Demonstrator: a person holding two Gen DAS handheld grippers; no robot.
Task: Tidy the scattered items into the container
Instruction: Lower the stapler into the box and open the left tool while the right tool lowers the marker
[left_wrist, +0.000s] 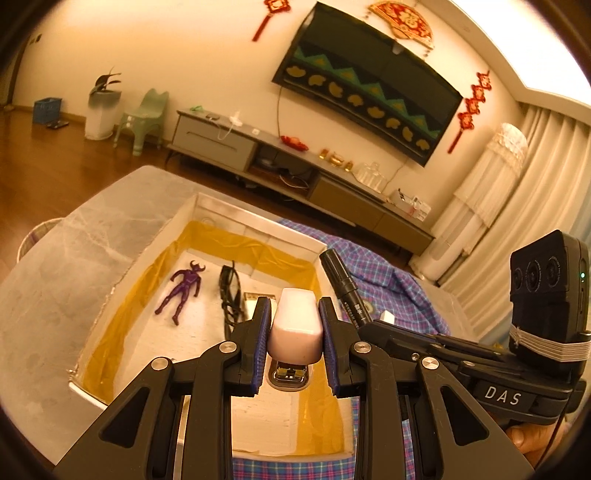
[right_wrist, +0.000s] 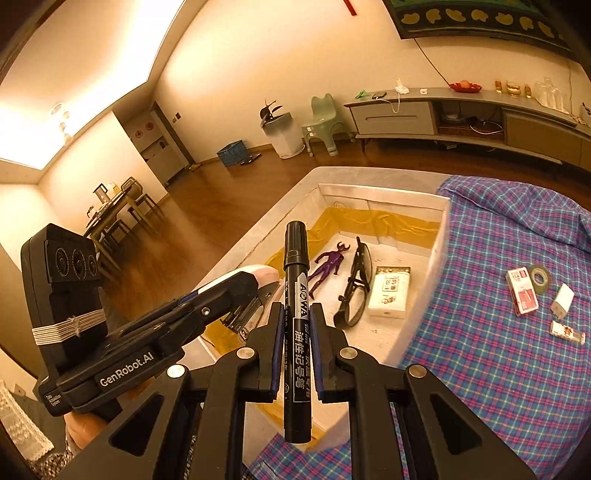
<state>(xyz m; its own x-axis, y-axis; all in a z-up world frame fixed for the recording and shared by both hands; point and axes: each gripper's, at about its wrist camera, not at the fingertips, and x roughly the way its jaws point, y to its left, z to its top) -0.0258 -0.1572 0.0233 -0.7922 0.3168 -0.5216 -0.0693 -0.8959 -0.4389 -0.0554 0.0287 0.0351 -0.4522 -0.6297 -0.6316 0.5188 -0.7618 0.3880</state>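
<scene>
A pale stapler (left_wrist: 294, 325) is pinched by the left gripper (left_wrist: 295, 332) above the container (left_wrist: 258, 225), seemingly for release inside. A black marker (right_wrist: 296, 325) is clamped upright by the right gripper (right_wrist: 296, 345), apparently awaiting its turn.

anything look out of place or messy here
Nothing is spilled or damaged. Four small items still lie loose on the plaid cloth outside the box: a red-and-white packet, a tape roll, a white block and a small tube.

The right claw (right_wrist: 295, 317) grips a black marker (right_wrist: 295, 325) upright, seemingly above the white box (right_wrist: 441, 236).
</scene>
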